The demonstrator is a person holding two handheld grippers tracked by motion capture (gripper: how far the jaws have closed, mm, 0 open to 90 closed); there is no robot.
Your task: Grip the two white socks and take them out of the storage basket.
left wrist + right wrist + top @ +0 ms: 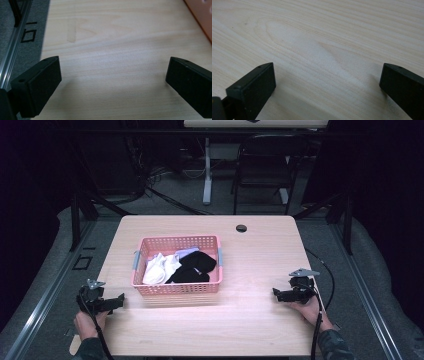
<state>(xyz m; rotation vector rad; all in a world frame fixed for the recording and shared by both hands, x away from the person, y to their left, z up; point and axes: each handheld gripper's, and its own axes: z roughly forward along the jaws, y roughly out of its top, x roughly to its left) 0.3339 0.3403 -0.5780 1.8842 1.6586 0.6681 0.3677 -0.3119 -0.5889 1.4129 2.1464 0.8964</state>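
On pale woodgrain table (250, 270): perforated pink plastic basket (176, 289), soft socks (192, 267) inside; both hand-held grippers (119, 301) (276, 293) spread apart.

Item count:

- Surface (250, 320): one, light wood.
- Pink basket (176, 288): one, perforated walls, standing on the surface.
- White garments (160, 267): at least two pieces inside the basket; exact number cannot be determined.
- Black garment (195, 267): one bundle inside the basket.
- Pale lilac garment (187, 252): one, partly covered.
- Grippers: two, the left gripper (121, 300) and the right gripper (274, 293), each with two black jaws.
- Cable hole (241, 228): one.
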